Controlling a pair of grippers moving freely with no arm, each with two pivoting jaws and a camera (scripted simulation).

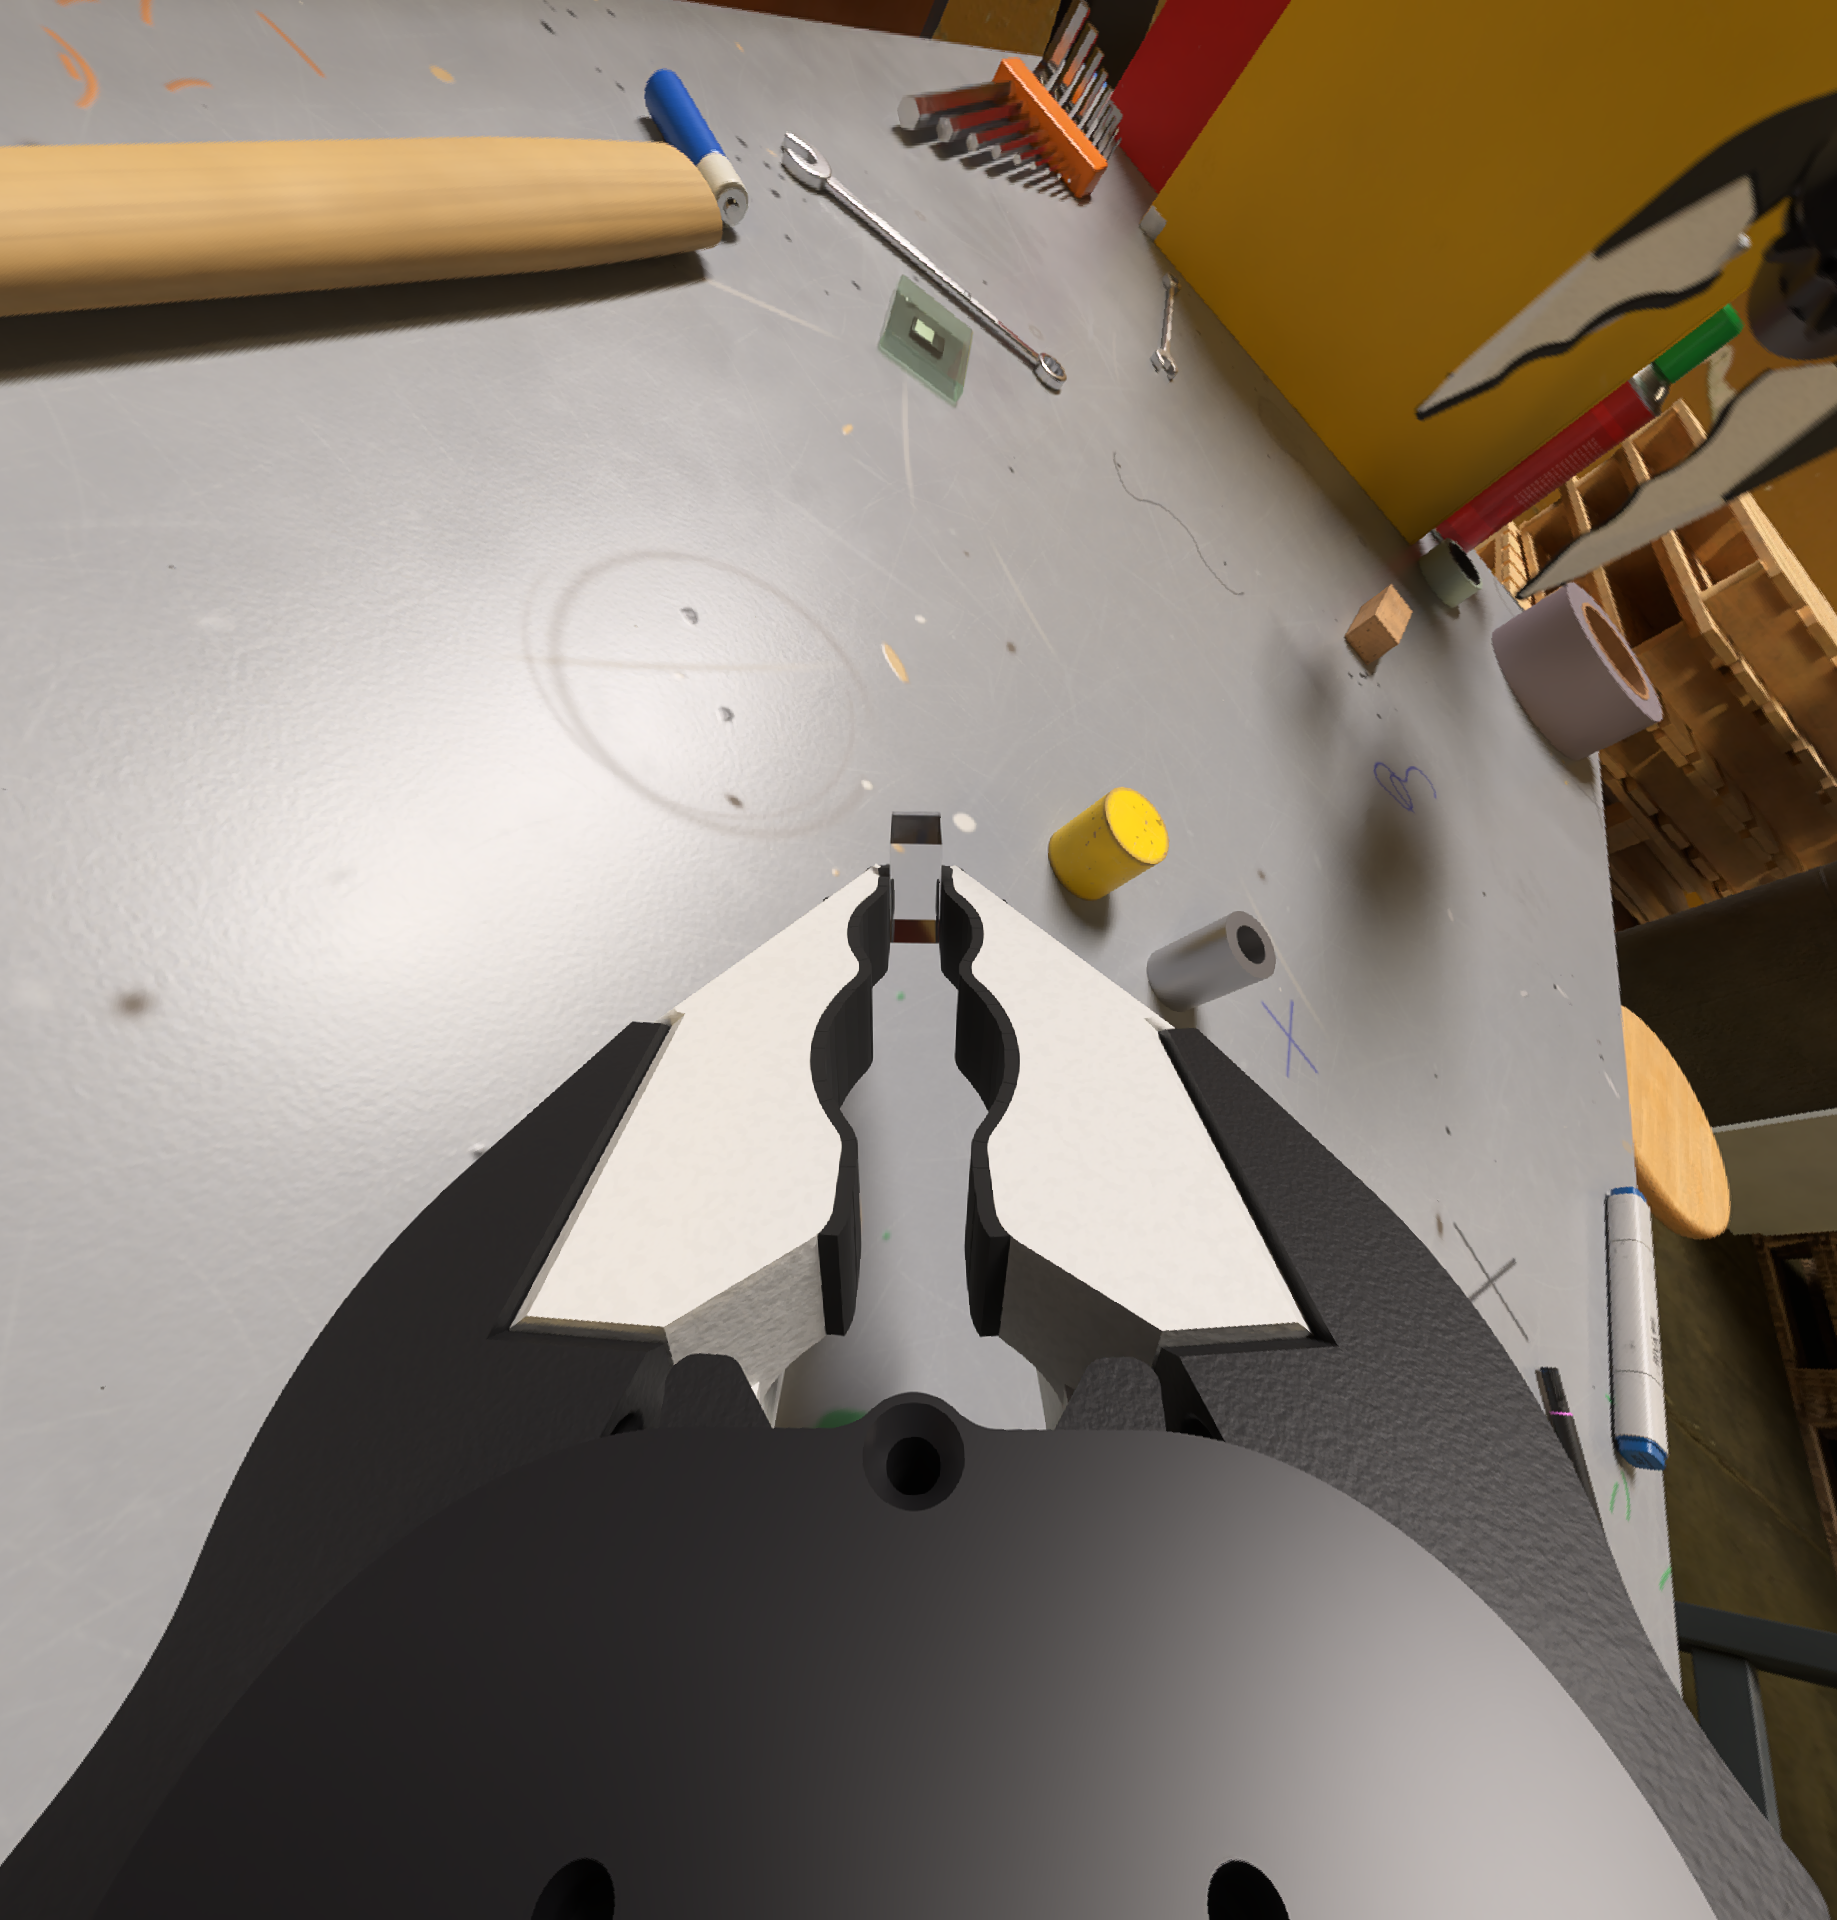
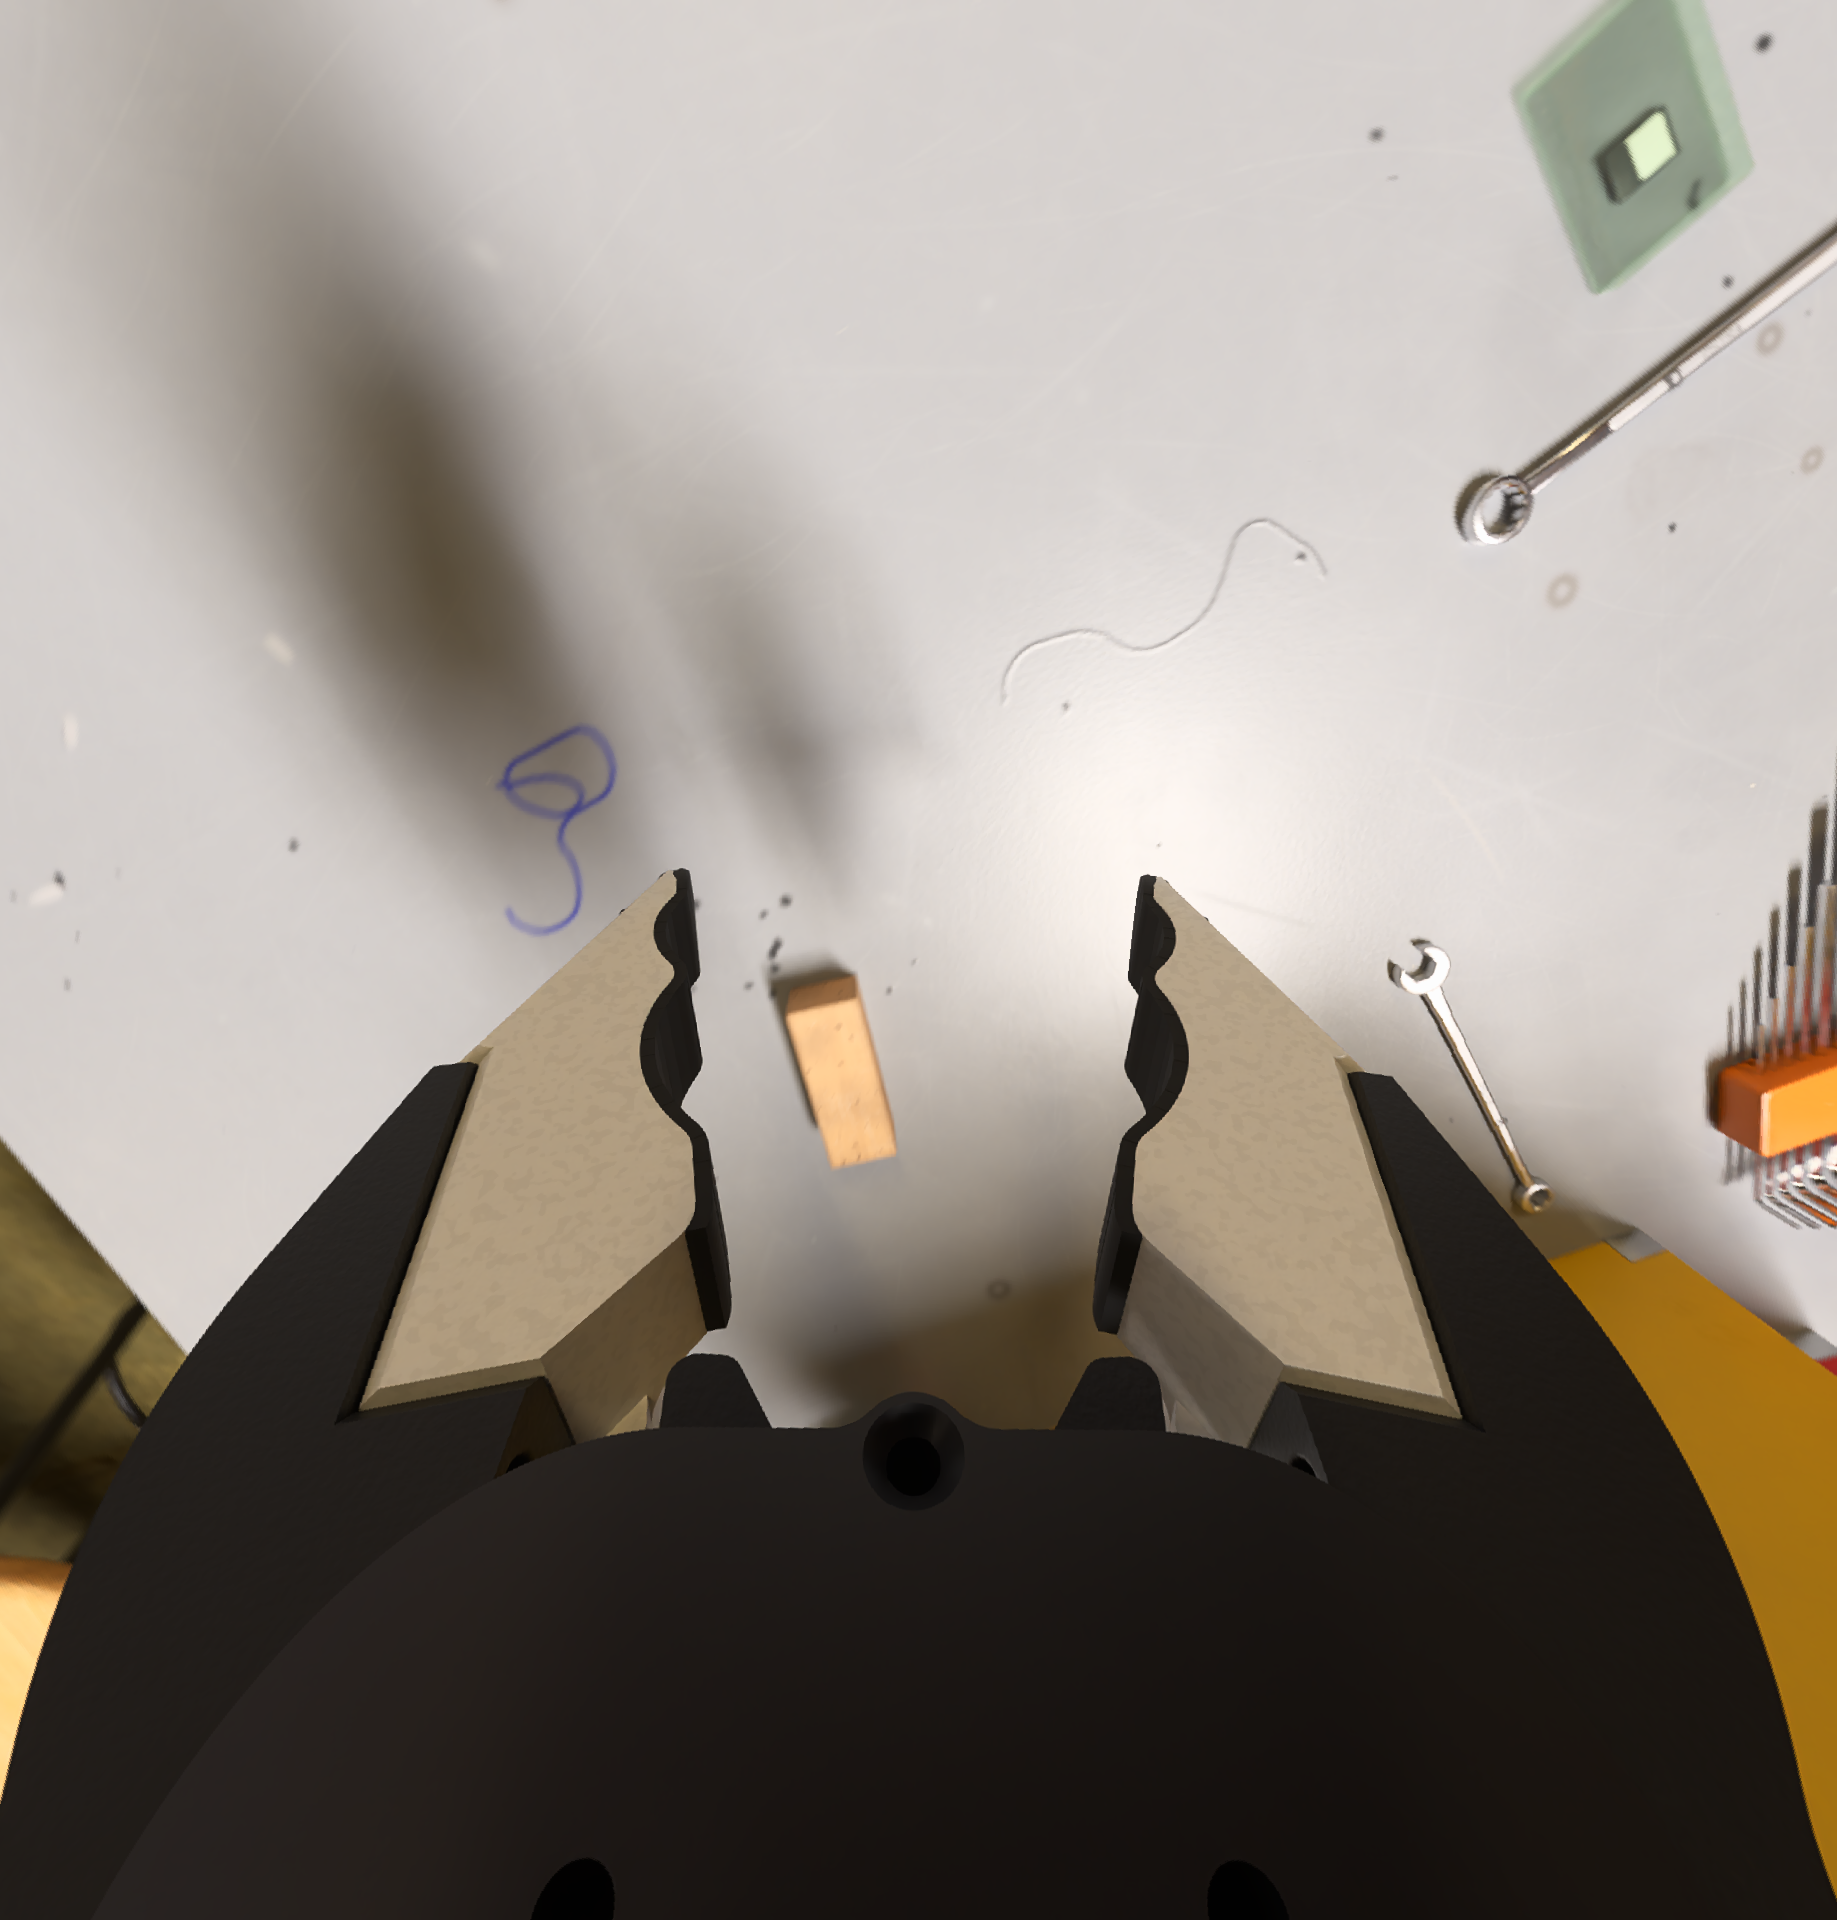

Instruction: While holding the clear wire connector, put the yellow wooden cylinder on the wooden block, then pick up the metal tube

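Note:
My left gripper point(image 1: 914, 875) is shut on the clear wire connector point(image 1: 915, 831), whose end sticks out past the white fingertips, above the grey table. The yellow wooden cylinder point(image 1: 1106, 842) lies on its side just right of the tips. The grey metal tube point(image 1: 1210, 961) lies nearer, right of the right finger. The small wooden block point(image 1: 1378, 625) sits farther right near the table edge. My right gripper point(image 1: 1475, 502) hovers open above that area. In the right wrist view it point(image 2: 914, 888) is open and empty, with the wooden block point(image 2: 841, 1065) on the table below, between the fingers and nearer the left one.
A tape roll point(image 1: 1574, 670) and a red and green tool point(image 1: 1579, 447) sit near the block. A long wooden piece point(image 1: 322, 218), a wrench point(image 1: 924, 260), a green chip point(image 1: 924, 338), an orange hex key rack point(image 1: 1039, 125) and a yellow box point(image 1: 1413, 208) lie farther off. A marker point(image 1: 1633, 1330) lies at the right edge.

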